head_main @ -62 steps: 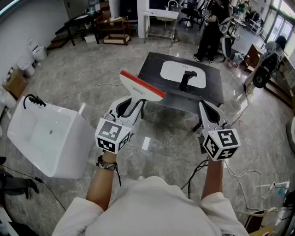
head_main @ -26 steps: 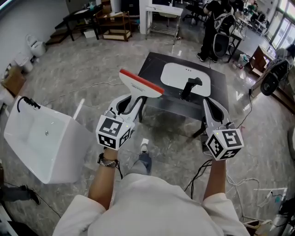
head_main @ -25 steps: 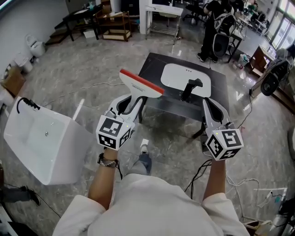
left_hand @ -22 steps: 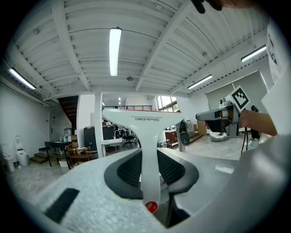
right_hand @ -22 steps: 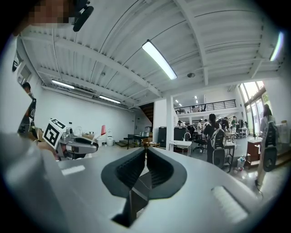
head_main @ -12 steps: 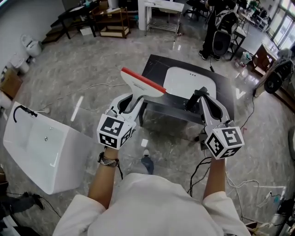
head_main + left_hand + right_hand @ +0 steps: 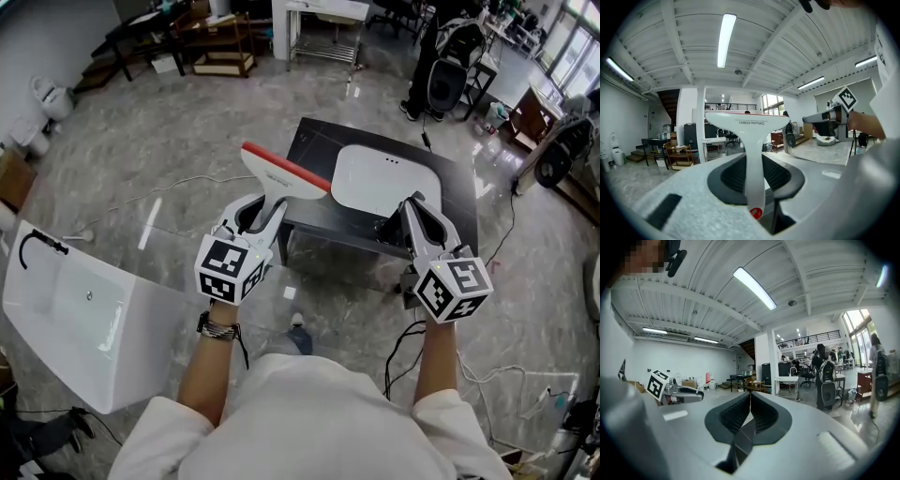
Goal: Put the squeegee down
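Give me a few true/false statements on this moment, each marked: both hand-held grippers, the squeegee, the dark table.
1. The left hand-held gripper is clamped on the handle of the squeegee. True.
2. The right hand-held gripper carries a cloth. False: its jaws are together with nothing between them.
3. The squeegee lies flat on the dark table. False: it is held up in the air by the left hand-held gripper, blade end upward.
4. A white basin sits on the dark table. True.
5. The squeegee has a red strip along its blade edge. True.
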Action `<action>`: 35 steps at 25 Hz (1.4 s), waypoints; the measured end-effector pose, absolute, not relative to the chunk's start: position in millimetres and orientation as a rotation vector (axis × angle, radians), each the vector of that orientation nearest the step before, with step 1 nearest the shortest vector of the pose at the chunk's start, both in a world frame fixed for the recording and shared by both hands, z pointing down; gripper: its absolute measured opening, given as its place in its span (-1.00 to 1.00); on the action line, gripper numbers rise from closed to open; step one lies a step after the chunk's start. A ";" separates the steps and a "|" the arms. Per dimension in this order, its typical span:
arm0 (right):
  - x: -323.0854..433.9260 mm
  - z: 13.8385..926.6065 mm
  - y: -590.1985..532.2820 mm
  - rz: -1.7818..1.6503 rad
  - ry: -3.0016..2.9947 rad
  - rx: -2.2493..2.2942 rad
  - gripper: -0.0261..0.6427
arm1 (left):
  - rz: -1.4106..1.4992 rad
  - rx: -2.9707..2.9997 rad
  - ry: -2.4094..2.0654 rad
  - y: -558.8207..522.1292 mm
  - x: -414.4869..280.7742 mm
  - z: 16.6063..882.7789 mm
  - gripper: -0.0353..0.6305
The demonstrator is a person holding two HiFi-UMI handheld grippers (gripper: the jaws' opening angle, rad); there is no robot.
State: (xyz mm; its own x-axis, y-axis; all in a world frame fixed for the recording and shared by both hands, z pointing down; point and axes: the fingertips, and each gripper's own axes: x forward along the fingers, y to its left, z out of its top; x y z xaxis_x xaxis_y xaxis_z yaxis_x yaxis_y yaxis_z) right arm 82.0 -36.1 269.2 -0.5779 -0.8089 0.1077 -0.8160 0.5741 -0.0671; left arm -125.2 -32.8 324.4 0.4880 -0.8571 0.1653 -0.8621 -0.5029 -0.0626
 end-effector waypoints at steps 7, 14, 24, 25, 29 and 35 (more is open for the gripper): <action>68.6 279.9 -90.8 0.201 -2.714 1.426 -0.94 | 0.303 2.693 -1.514 -89.4 -133.5 335.4 -0.62; 55.3 290.2 -143.7 0.230 -2.681 1.459 -0.94 | 0.313 2.698 -1.460 -145.4 -145.5 345.3 -0.62; 47.2 305.1 -194.5 0.259 -2.650 1.484 -0.95 | 0.368 2.701 -1.405 -195.2 -145.0 360.4 -0.62; 47.5 307.4 -199.7 0.266 -2.649 1.486 -0.95 | 0.374 2.700 -1.402 -200.1 -144.4 362.0 -0.62; 50.2 319.1 -221.8 0.289 -2.646 1.478 -0.95 | 0.396 2.682 -1.399 -220.2 -141.5 375.1 -0.62; 60.4 335.4 -265.0 0.307 -2.630 1.488 -0.95 | 0.397 2.655 -1.398 -260.1 -131.2 393.0 -0.62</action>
